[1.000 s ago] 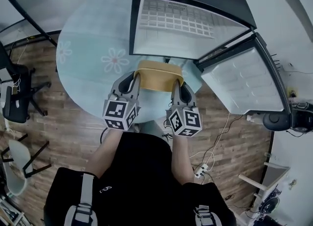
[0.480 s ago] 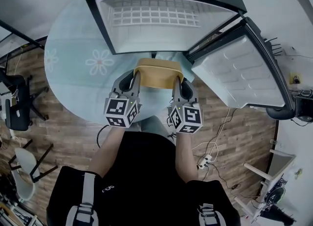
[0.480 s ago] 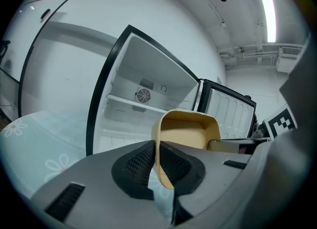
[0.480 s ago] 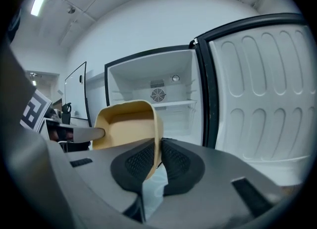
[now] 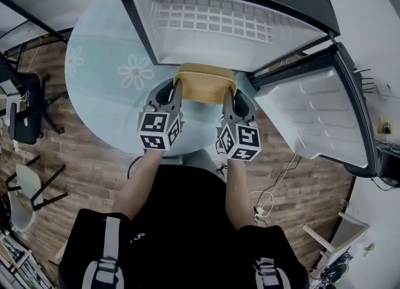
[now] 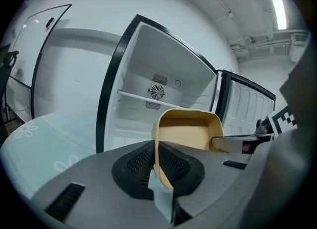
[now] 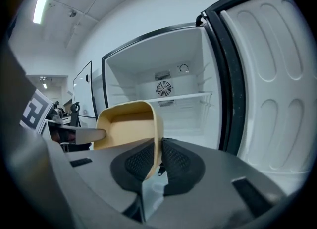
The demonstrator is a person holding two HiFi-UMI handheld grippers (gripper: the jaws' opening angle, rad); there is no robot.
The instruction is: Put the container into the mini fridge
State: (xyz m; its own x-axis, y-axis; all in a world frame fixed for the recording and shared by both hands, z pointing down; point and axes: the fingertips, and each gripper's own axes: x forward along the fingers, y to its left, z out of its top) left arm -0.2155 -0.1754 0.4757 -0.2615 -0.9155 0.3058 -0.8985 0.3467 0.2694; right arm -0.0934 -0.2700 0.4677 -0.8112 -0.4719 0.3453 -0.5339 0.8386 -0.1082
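From overhead, the mini fridge's (image 5: pixel 219 19) top is cut off and the pads are hidden under the gripper bodies. The gripper views show more: a rear fan (image 6: pixel 157 92) and a shelf (image 7: pixel 183 97) inside. They also show the left gripper (image 5: pixel 175 91) clamped on the tan container's (image 5: pixel 205 82) side wall and the right gripper (image 5: pixel 229 96) easing open on the opposite wall. The container hangs above the table (image 5: pixel 106 103), nearer the fridge mouth than a second ago.

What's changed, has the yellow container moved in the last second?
Yes, forward: the container has closed the gap to the mini fridge opening's lower edge.
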